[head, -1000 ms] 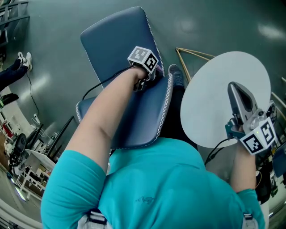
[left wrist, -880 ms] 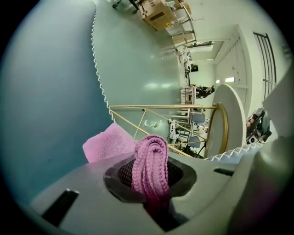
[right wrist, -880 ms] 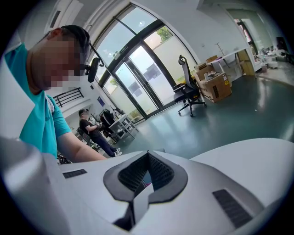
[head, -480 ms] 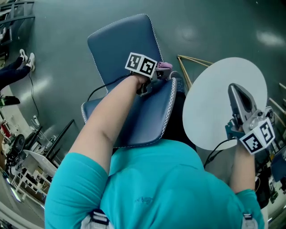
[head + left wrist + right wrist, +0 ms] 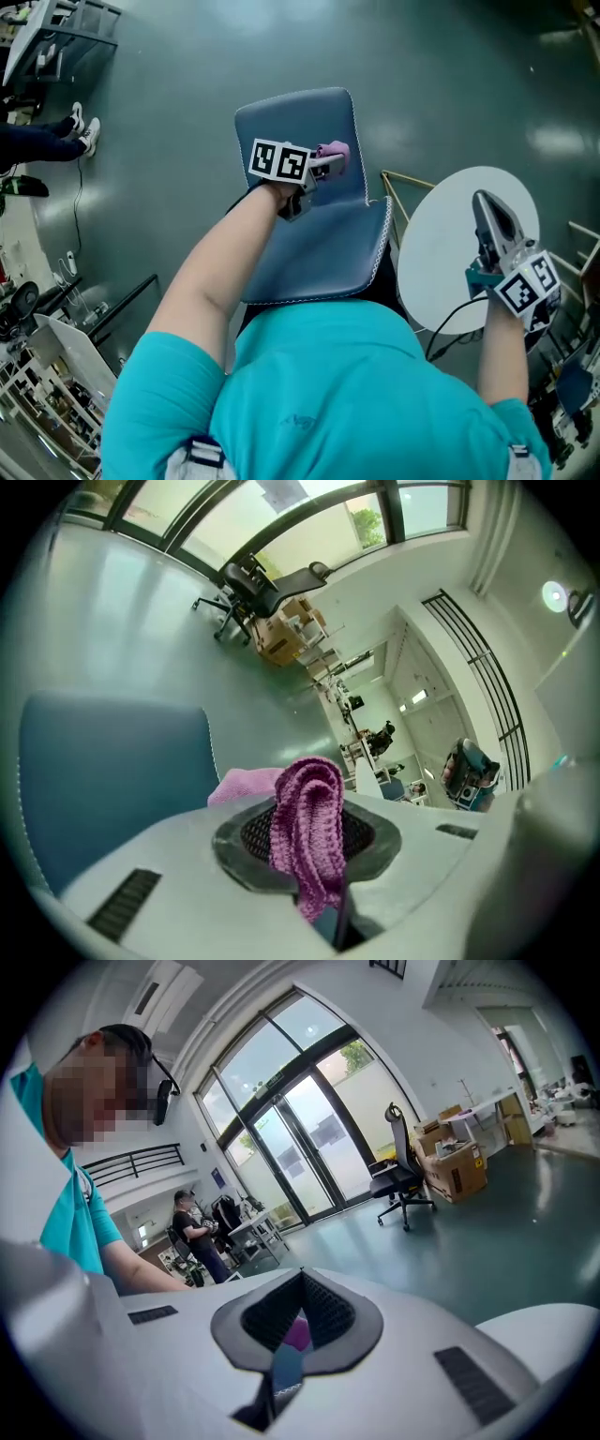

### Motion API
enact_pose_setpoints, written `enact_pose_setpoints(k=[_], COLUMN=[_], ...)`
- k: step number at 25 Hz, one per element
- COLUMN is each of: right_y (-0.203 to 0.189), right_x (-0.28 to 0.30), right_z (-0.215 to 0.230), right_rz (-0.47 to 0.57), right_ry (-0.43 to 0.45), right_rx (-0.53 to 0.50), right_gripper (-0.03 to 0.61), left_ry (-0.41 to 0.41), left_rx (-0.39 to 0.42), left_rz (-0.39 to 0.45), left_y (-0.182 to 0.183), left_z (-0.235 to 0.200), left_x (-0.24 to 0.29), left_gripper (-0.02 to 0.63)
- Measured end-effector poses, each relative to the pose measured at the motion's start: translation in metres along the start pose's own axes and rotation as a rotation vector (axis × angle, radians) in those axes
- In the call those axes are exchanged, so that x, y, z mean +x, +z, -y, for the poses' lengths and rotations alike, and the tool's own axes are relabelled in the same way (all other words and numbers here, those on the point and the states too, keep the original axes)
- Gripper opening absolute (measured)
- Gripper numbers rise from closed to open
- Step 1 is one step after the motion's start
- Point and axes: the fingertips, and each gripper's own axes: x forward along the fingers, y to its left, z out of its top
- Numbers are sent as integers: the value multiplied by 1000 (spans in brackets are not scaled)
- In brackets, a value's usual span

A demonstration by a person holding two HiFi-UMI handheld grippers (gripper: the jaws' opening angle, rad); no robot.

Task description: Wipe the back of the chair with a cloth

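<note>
Since a second ago your left gripper [image 5: 323,165] has come off the chair's right edge at the fold between the two blue panels. It now sits over the upper panel, near that panel's right side. The cloth [image 5: 335,153], hidden then, now shows pink at the jaw tips. The right gripper [image 5: 485,208] has kept its place over the white table [image 5: 436,272].

- Left gripper: jaws clamped together on the cloth. In the left gripper view a knitted purple-pink fold stands up between the pads, and a flatter pink part lies just beyond them.
- Cloth: upper middle of the head view, over the upper right of the chair [image 5: 309,253]. You cannot tell from these views whether it touches the upholstery.
- Chair: centre of the head view, with white stitching along its edges. In the left gripper view it fills the left of the frame.
- Right gripper: right of the head view, jaws closed together with nothing between them, pointing up the frame.
- Table: just right of the chair.
</note>
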Motion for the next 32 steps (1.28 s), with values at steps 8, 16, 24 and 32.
enact_pose_setpoints(k=[8, 16, 24, 32], right_y=[20, 44, 82, 133], right_x=[3, 42, 53, 6], right_z=[-55, -146, -229, -265], right_rz=[1, 36, 114, 159], right_ry=[-7, 3, 38, 160], right_rx=[-49, -129, -183, -255], right_gripper=[-9, -9, -9, -9], left_ry=[-39, -92, -85, -30], left_rx=[33, 99, 217, 300], left_rz=[231, 428, 536, 712], left_y=[25, 35, 19, 4], left_z=[46, 71, 120, 237], left_x=[-117, -257, -368, -432], left_gripper=[58, 58, 59, 58])
